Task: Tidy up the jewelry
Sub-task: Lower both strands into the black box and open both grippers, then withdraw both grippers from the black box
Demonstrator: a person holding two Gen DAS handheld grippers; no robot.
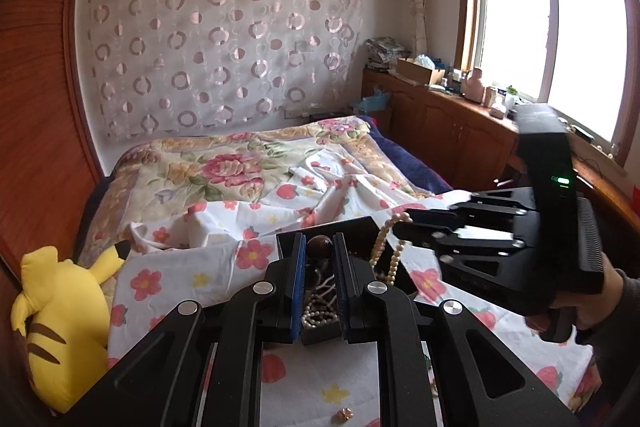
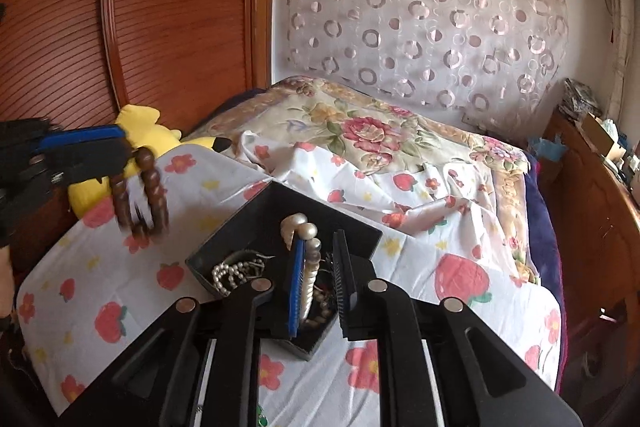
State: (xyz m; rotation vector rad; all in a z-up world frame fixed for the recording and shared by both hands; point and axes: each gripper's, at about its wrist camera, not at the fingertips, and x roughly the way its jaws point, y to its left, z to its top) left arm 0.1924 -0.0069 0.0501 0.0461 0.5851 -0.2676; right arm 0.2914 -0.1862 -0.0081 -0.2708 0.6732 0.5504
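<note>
A black open jewelry box (image 2: 352,229) sits on the flowered sheet and holds several bead strings, also seen in the left wrist view (image 1: 360,231). My left gripper (image 1: 320,251) is shut on a brown wooden bead bracelet (image 1: 319,247), which dangles beside the box in the right wrist view (image 2: 140,195). My right gripper (image 2: 322,259) stands open over the box, with a cream pearl necklace (image 2: 310,267) draped over its left finger; the necklace hangs from it in the left wrist view (image 1: 386,247).
A yellow plush toy (image 1: 64,311) lies at the bed's left edge by the wooden headboard (image 2: 160,7). A small gold trinket (image 1: 344,415) lies on the sheet near me. Wooden cabinets (image 1: 448,131) with clutter run along the right.
</note>
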